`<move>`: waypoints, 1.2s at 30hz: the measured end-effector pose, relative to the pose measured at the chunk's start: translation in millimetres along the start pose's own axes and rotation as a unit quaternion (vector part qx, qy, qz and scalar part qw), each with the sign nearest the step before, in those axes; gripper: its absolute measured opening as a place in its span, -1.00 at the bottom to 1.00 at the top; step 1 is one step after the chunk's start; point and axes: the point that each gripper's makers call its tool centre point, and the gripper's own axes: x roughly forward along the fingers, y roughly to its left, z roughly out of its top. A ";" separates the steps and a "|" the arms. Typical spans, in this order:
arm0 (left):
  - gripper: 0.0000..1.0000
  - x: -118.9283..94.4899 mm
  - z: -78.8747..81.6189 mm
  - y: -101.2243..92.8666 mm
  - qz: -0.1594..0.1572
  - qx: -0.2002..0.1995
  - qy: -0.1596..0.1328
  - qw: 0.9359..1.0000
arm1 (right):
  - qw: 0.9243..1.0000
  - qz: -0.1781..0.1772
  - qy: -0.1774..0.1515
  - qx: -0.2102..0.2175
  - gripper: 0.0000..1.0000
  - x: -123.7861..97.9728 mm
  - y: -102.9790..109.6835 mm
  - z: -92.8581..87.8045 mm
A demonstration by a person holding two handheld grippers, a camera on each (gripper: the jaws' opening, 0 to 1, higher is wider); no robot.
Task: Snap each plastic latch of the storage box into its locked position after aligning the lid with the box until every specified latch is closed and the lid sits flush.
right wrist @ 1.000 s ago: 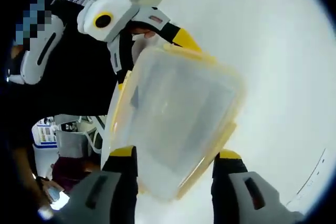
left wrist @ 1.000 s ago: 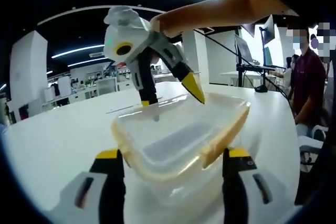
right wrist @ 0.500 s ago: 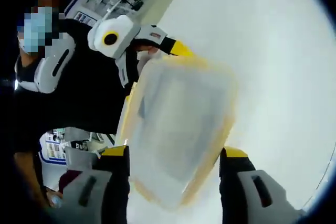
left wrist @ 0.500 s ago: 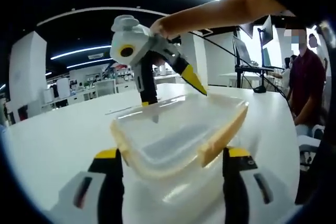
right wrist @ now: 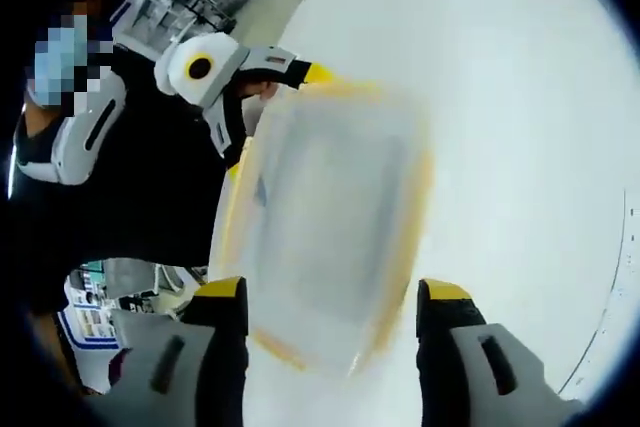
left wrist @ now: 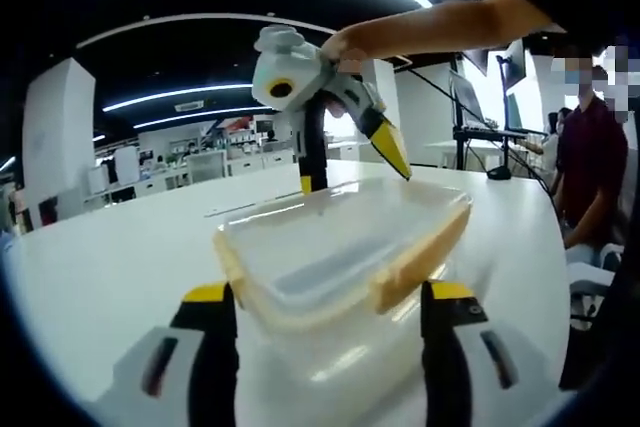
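The clear plastic storage box with yellow latches [left wrist: 345,247] sat on the white table [left wrist: 110,257] between both tools. The left gripper [left wrist: 325,297] was spread wide around its near end. The right gripper [right wrist: 330,292] was spread open around the other end.

— Any lettering you can read on the storage box [left wrist: 340,257] or its lid?

— None. The clear plastic and the yellow latches carry no print that I can make out.

— The shelves at the back, in the left gripper view?

— Too small and blurred to read. The same goes for the blue-and-white panel [right wrist: 88,315] low in the right gripper view: there are marks on it, but no legible word or number.
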 end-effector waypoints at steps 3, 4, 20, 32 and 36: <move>0.46 0.2 0.3 1.2 0.002 -0.001 -0.001 1.000 | 1.000 -0.010 0.003 -0.003 0.32 -1.5 3.1 -2.1; 0.46 0.3 0.3 1.4 0.002 -0.001 -0.001 1.000 | 1.000 -0.011 0.001 -0.005 0.33 -1.7 5.5 -0.5; 0.41 -0.9 -0.5 4.6 0.014 -0.002 -0.001 1.000 | 0.998 -0.041 0.039 -0.003 0.10 -6.2 -20.0 4.2; 0.39 -3.2 -0.7 4.9 0.021 -0.001 0.000 1.000 | 0.999 -0.014 0.033 -0.007 -0.05 -2.1 -17.2 5.4; 0.40 -3.2 -1.0 3.6 0.017 -0.002 0.005 1.000 | 1.000 -0.001 0.024 0.013 -0.11 -2.6 -16.6 6.0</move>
